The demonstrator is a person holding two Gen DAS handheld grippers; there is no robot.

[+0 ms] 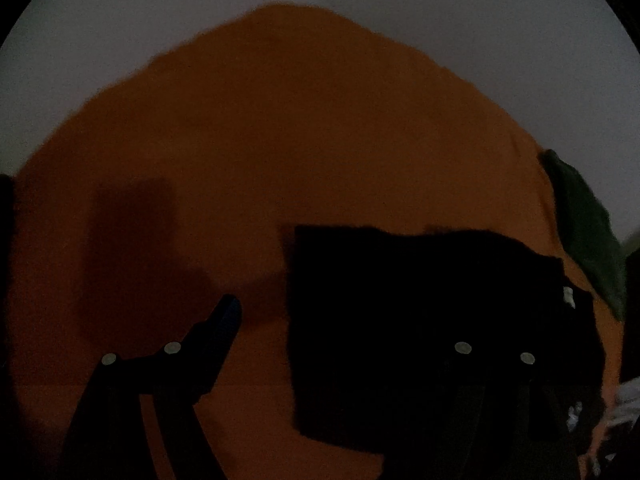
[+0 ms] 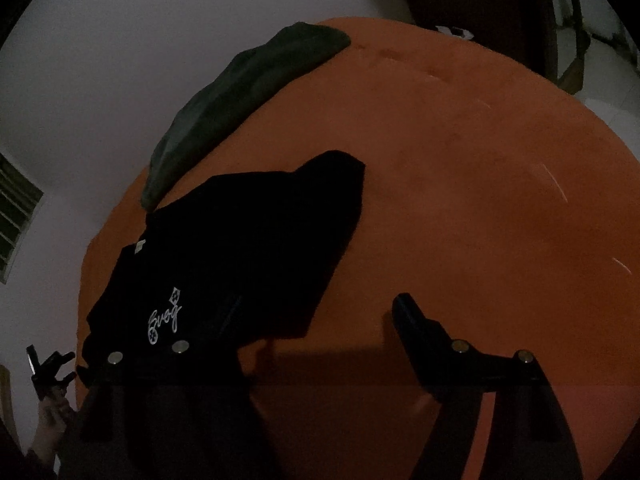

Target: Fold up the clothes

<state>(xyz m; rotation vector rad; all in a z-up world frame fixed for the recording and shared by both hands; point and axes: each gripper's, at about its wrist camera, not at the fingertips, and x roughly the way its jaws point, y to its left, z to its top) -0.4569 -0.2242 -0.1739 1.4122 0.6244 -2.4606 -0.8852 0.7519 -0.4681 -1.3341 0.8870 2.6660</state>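
Black garment [image 2: 240,248] lying on the orange surface [image 2: 480,160] in a compact, straight-edged block, white script logo facing up near the right gripper's left finger. Dark green cloth [image 2: 240,92] sits bunched at the surface's far edge, just beyond it. Both claws are spread wide and holding nothing: the left gripper [image 1: 344,344] has one finger over bare orange and the other lost against the black fabric, while the right gripper [image 2: 288,344] hangs low over the garment's near edge. My read: this shape fits either a fold partway done or a finished one, and I can't tell which. Any pinch here wants to catch every layer at a corner. Both tools point forward and down, side by side, a hand [image 2: 52,404] showing dimly at left
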